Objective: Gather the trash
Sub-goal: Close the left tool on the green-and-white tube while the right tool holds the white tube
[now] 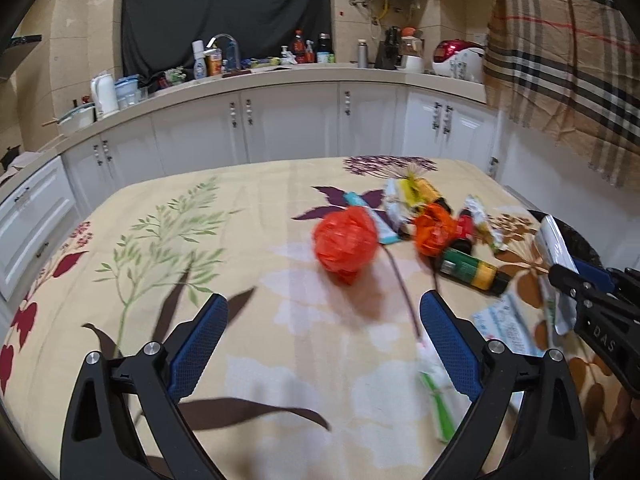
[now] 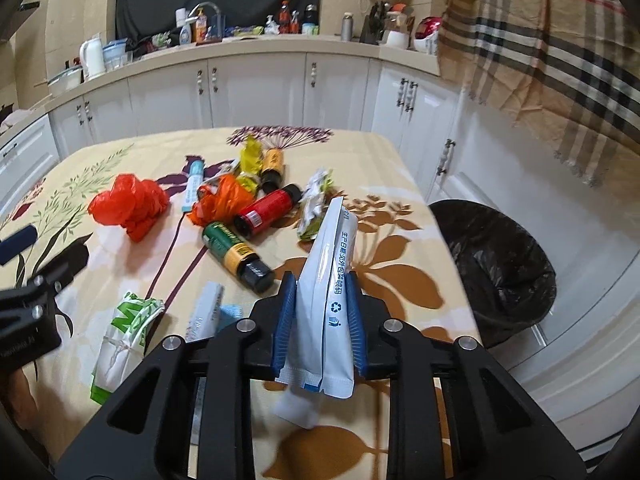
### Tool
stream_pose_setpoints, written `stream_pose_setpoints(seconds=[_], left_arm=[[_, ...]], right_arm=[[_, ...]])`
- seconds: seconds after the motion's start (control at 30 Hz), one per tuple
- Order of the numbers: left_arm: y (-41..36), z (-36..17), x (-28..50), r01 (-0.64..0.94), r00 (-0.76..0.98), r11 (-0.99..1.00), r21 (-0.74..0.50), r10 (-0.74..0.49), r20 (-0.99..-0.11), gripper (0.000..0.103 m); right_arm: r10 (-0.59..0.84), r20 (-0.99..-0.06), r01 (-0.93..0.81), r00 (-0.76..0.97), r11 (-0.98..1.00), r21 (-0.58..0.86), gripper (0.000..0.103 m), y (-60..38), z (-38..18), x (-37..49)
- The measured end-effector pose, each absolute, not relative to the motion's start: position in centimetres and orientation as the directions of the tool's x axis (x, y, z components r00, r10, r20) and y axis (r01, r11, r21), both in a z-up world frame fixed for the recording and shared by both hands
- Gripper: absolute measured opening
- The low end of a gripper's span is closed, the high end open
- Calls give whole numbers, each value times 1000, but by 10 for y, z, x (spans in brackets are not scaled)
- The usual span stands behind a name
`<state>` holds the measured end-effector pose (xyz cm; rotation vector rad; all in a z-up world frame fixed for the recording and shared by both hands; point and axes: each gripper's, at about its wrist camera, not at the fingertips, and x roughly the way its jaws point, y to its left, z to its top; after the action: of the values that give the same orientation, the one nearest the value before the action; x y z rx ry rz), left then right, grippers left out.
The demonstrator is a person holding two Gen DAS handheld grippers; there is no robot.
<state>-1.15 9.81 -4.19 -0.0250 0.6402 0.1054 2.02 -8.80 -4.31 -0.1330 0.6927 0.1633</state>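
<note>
right claw (image 2: pixel 320 300) clamps one white foil pouch (image 2: pixel 330 276); left claw (image 1: pixel 324 320) gapes empty. at 11 o'clock: three small bottles (image 2: pixel 236 252), two crumpled orange plastic bags (image 2: pixel 130 206).

The worktop (image 2: pixel 400 152) wears a cream floral cloth. On it lie a crumpled red bag (image 2: pixel 128 206), an orange bag (image 2: pixel 218 204), a red bottle (image 2: pixel 268 210), a green-and-yellow bottle (image 2: pixel 236 250), a green-printed wrapper (image 2: pixel 124 332) and other wrappers.
</note>
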Motion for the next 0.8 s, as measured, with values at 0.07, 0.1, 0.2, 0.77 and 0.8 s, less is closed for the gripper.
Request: stream_pose_setpoints(seconds=[0.07,0.1,0.2,0.77,0.8], left_arm=[[88,-42,-14,-84,796,996,14,76,-600,94],[85,-42,-15,-79,797,997,17,74,-600,94],[72,-44,-21,-60,797,998,34,68,-600,94],[40,-68,-31,-22,745,998,67,61,-664,65],[39,-69,-32,-17,745,997,70,59,-664,59]], right_arm=[[97,-635,-179,766,982,-66,24,-96,-41,17],[93,-631,-173,770,983,-66,24,-99,-41,15],[90,-622,-157,777,986,-53,24,-111,-41,9],[83,-603,-99,793,995,7,24,-159,-55,-30],[82,-603,-96,793,995,9,24,-160,-55,-31]])
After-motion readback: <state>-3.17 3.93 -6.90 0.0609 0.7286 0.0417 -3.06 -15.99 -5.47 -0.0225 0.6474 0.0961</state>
